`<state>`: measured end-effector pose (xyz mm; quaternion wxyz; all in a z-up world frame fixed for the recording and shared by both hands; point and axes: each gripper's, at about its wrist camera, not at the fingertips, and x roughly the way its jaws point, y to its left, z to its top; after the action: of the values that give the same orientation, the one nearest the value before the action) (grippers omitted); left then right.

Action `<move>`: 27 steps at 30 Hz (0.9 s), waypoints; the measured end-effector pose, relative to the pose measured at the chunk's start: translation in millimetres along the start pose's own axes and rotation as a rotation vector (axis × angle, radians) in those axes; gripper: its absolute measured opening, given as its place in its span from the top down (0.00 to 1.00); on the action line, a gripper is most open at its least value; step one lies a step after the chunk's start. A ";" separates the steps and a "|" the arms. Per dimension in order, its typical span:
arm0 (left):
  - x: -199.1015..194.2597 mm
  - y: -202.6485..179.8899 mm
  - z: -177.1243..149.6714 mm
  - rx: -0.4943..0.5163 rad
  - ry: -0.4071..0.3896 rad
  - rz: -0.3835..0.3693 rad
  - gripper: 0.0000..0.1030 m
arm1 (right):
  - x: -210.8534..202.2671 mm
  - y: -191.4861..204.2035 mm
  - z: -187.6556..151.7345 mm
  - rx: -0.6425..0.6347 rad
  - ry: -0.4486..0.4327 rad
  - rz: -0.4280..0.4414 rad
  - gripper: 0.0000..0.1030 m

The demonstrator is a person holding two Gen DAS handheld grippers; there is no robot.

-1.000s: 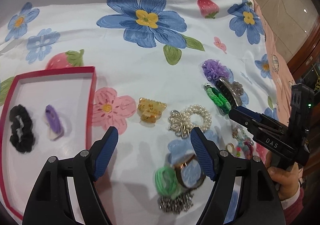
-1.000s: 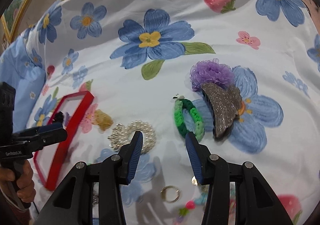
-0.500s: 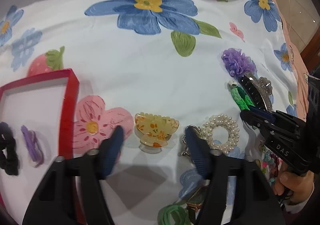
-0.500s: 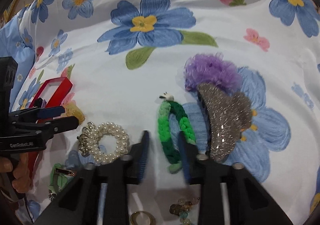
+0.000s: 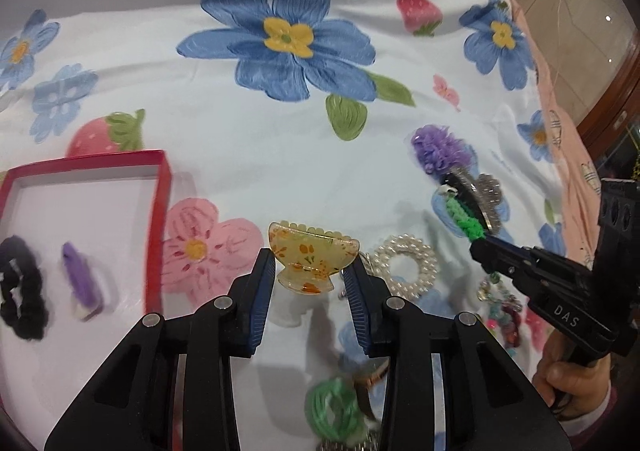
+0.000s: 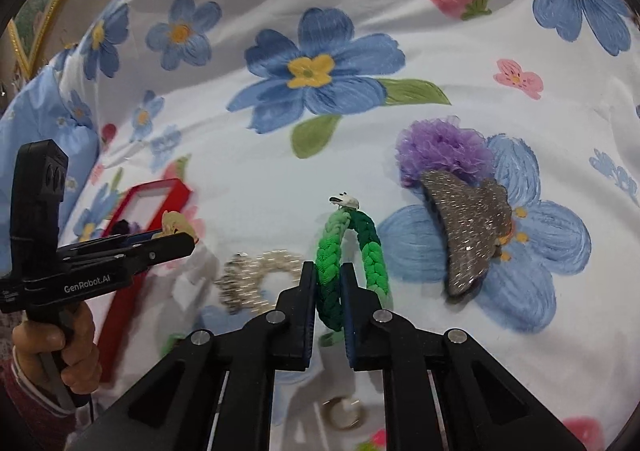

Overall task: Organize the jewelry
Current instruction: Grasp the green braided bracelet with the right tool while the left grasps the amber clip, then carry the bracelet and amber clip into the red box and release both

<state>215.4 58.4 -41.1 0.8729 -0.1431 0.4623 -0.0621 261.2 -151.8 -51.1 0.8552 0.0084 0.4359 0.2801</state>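
My left gripper (image 5: 310,265) is shut on the amber flowered hair claw (image 5: 311,255), its jaws pressing both sides of the claw's base. My right gripper (image 6: 328,277) is shut on one strand of the green braided bracelet (image 6: 352,251), which lies on the floral cloth; the bracelet also shows in the left wrist view (image 5: 464,217). The red box (image 5: 160,203) at left holds a black scrunchie (image 5: 20,291) and a purple clip (image 5: 78,281). The box also shows in the right wrist view (image 6: 152,191).
A pearl scrunchie (image 5: 406,265) lies right of the claw. A purple flower tie (image 6: 440,145) and a glittery silver claw clip (image 6: 468,227) lie right of the bracelet. A green hair tie (image 5: 332,407), a ring (image 6: 342,413) and beaded pieces (image 5: 500,307) lie near me.
My left gripper moved forward and closed on the amber claw. My right gripper moved forward and closed on the green bracelet's strand.
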 end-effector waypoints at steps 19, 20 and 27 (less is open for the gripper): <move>-100.1 89.8 -54.5 -0.157 -0.111 0.045 0.68 | 0.4 125.8 -18.5 -0.083 0.004 0.203 0.89; -102.4 94.8 -57.1 -0.163 -0.112 0.051 0.67 | 2.5 133.4 -19.2 -0.089 0.007 0.214 0.89; -114.0 127.4 -70.3 -0.198 -0.110 0.092 0.67 | 13.0 173.8 -19.9 -0.124 0.023 0.269 0.89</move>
<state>90.0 193.6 -27.6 0.8804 -0.2104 0.4237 0.0321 170.3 -3.6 -28.1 0.8039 0.0104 0.4224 0.4186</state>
